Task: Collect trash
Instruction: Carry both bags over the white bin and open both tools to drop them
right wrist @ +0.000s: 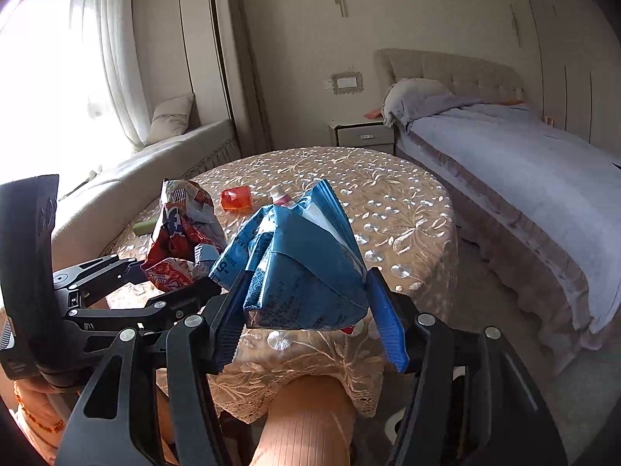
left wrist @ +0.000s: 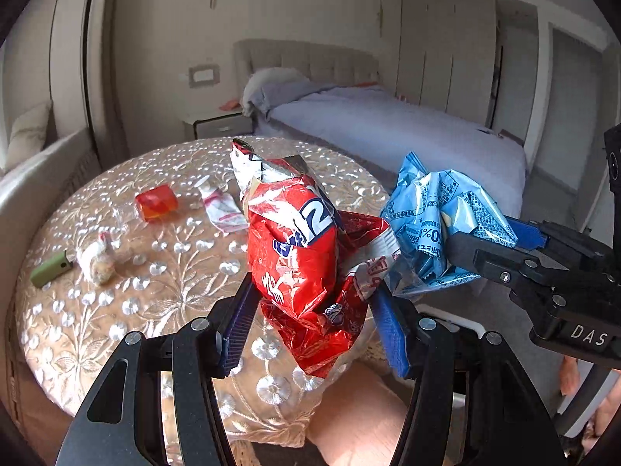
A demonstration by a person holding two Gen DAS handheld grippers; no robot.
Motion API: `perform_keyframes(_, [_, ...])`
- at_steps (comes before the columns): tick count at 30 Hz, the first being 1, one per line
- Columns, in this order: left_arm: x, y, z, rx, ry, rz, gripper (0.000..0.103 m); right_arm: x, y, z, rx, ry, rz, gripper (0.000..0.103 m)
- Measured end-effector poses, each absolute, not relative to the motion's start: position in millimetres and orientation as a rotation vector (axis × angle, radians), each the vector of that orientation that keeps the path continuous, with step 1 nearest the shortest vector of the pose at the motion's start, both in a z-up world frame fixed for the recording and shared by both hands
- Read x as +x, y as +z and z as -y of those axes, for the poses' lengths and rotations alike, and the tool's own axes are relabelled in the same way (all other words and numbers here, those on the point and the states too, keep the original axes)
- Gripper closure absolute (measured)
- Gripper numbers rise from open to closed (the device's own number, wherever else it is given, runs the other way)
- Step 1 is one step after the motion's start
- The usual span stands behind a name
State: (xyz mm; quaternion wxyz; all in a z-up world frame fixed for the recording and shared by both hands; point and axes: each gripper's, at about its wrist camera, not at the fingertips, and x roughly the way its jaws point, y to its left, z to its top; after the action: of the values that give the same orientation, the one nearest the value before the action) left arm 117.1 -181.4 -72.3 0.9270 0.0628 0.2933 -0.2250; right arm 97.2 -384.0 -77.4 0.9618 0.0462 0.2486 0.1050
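My left gripper (left wrist: 316, 295) is shut on a crumpled red snack bag (left wrist: 299, 240) and holds it above the near edge of the round table (left wrist: 116, 310). My right gripper (right wrist: 306, 287) is shut on a crumpled blue snack bag (right wrist: 299, 272), held just right of the red one; the blue bag also shows in the left wrist view (left wrist: 438, 225). On the table lie an orange wrapper (left wrist: 157, 202), a white and pink wrapper (left wrist: 221, 206), a small wrapped candy (left wrist: 97, 258) and a green lighter (left wrist: 50, 268).
The table has an embroidered beige cloth (right wrist: 388, 202). A bed (right wrist: 524, 163) stands to the right, a nightstand (right wrist: 361, 132) behind the table, a window bench (right wrist: 136, 171) to the left. A person's knee (right wrist: 306, 419) is below the table edge.
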Motion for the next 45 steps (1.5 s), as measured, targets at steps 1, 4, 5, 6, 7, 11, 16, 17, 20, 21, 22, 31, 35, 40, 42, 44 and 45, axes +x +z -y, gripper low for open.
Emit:
perform_keyframes(1, [115.1, -72.8, 186.1, 0.135, -0.476, -0.603, 0.046, 92.0, -78.5, 389.6, 0.096, 0.2, -0.502, 0.042])
perform_keyframes(4, [106.6, -74.8, 204.1, 0.168, -0.508, -0.603, 0.046, 75.0, -82.2, 403.8, 0.101, 0.158, -0.497, 0.043])
perform_keyframes(5, [103.6, -75.6, 211.3, 0.178, -0.518, -0.604, 0.046, 69.2, -84.5, 410.4, 0.107, 0.143, -0.499, 0.043])
perform_keyframes(6, [101.2, -76.8, 217.9, 0.188, -0.53, -0.605, 0.046, 65.4, -86.5, 415.1, 0.112, 0.134, -0.502, 0.043])
perform_keyframes(7, [99.0, -78.4, 224.9, 0.199, -0.54, -0.607, 0.046, 61.3, -88.3, 420.2, 0.116, 0.122, -0.504, 0.042])
perform_keyframes(11, [94.0, -90.4, 252.2, 0.245, -0.583, -0.625, 0.046, 47.1, -98.9, 444.9, 0.139, 0.067, -0.526, 0.043])
perform_keyframes(16, [89.6, -112.2, 291.4, 0.317, -0.651, -0.664, 0.046, 35.3, -112.8, 470.0, 0.172, 0.0, -0.557, 0.043])
perform_keyframes(17, [89.2, -117.3, 299.2, 0.333, -0.664, -0.673, 0.046, 33.1, -116.4, 475.2, 0.177, -0.014, -0.565, 0.043])
perform_keyframes(20, [87.7, -134.6, 322.9, 0.384, -0.705, -0.703, 0.046, 27.2, -129.2, 490.4, 0.186, -0.059, -0.596, 0.043])
perform_keyframes(21, [88.0, -140.8, 330.3, 0.4, -0.72, -0.715, 0.046, 26.3, -135.2, 496.2, 0.19, -0.075, -0.611, 0.043])
perform_keyframes(22, [88.4, -147.4, 338.0, 0.417, -0.735, -0.731, 0.046, 26.6, -140.3, 502.2, 0.196, -0.084, -0.627, 0.043])
perform_keyframes(31, [99.9, -214.9, 396.4, 0.548, -0.849, -0.913, 0.046, 32.6, -200.9, 537.6, 0.228, -0.127, -0.769, 0.043])
perform_keyframes(35, [107.3, -243.9, 414.5, 0.606, -0.876, -0.982, 0.046, 39.8, -227.1, 551.1, 0.234, -0.129, -0.83, 0.043])
perform_keyframes(40, [124.6, -274.3, 429.4, 0.663, -0.903, -1.058, 0.046, 51.7, -262.7, 569.1, 0.247, -0.109, -0.933, 0.043])
perform_keyframes(42, [129.4, -284.0, 434.9, 0.684, -0.915, -1.088, 0.046, 56.5, -277.5, 573.9, 0.236, -0.105, -0.974, 0.043])
perform_keyframes(44, [132.3, -294.8, 442.7, 0.712, -0.926, -1.112, 0.046, 59.4, -287.9, 575.0, 0.228, -0.1, -0.996, 0.043])
perform_keyframes(45, [133.2, -300.8, 445.8, 0.725, -0.946, -1.132, 0.045, 61.2, -294.1, 575.7, 0.224, -0.091, -1.01, 0.043])
